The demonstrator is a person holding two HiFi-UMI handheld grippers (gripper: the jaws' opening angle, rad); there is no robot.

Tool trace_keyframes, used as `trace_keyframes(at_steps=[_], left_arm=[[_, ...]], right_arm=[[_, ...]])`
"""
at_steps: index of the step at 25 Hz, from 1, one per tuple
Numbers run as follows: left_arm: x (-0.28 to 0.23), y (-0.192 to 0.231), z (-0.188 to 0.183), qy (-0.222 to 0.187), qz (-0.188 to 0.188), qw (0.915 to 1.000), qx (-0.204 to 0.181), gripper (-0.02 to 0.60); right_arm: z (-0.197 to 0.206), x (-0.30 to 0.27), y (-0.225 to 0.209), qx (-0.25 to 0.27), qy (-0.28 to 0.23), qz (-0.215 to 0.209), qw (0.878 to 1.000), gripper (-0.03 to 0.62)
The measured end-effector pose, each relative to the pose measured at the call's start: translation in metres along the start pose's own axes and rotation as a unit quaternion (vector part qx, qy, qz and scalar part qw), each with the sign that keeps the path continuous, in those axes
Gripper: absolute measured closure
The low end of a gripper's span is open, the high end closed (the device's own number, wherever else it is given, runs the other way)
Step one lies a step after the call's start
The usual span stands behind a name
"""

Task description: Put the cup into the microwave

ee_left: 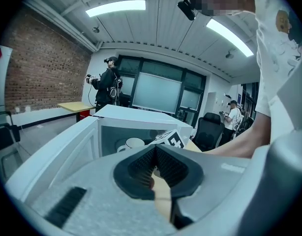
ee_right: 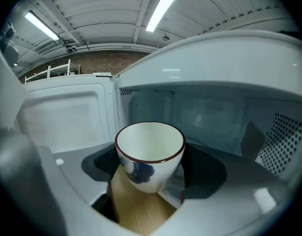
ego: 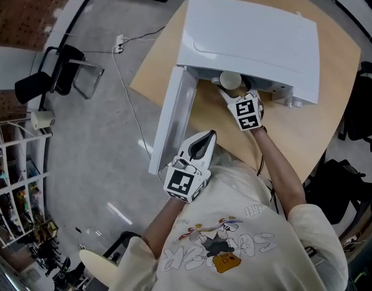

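Note:
A white cup [ee_right: 150, 154] with a dark red rim and a blue mark is upright between the pads of my right gripper [ee_right: 150, 167], which is shut on it. In the head view the cup [ego: 230, 79] and right gripper [ego: 232, 88] are at the mouth of the white microwave [ego: 252, 35]. Its door [ego: 171, 123] is swung open to the left. The cavity [ee_right: 200, 114] is straight ahead of the cup. My left gripper [ego: 204, 139] hovers just right of the open door, jaws shut with nothing in them [ee_left: 156, 154]. The left gripper view shows the cup [ee_left: 135, 142] in front of the cavity.
The microwave stands on a light wooden table [ego: 319, 126] whose edge is close to my body. Grey floor with a cable [ego: 128, 96] and a black chair [ego: 59, 71] is at the left. A person [ee_left: 110, 85] stands far behind, and another [ee_left: 234, 117] is beside an office chair [ee_left: 210, 127].

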State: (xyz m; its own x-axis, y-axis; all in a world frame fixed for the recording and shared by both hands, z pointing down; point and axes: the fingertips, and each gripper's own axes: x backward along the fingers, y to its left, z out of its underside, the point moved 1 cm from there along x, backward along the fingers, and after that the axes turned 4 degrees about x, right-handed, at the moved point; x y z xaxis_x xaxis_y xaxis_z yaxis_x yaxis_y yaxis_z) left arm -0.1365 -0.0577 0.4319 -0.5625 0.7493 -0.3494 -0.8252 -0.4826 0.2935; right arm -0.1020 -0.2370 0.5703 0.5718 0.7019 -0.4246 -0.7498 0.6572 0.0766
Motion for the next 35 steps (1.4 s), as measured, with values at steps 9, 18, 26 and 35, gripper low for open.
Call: trace_keyframes(at_steps=[9,18,26,35], left_arm=[[0.014,0.036,-0.01,-0.001,-0.006,1.0,0.003,0.577],[0.013,0.034,-0.012,-0.01,0.001,0.9999,0.005,0.577],[0.005,0.027,-0.01,-0.005,0.002,0.9999,0.015,0.577],[-0.005,0.02,-0.004,-0.025,-0.023,0.9984,0.046,0.577]], right_arm=[[-0.013,-0.052,-0.018,-0.049,-0.015,0.053,0.997,0.206],[-0.017,-0.064,-0.026,-0.048,-0.019,0.059,0.997,0.21],[-0.026,-0.033,-0.012,-0.05,-0.033,0.029,0.998,0.114],[-0.028,0.068,0.006,-0.086,-0.049,0.043,0.994,0.195]])
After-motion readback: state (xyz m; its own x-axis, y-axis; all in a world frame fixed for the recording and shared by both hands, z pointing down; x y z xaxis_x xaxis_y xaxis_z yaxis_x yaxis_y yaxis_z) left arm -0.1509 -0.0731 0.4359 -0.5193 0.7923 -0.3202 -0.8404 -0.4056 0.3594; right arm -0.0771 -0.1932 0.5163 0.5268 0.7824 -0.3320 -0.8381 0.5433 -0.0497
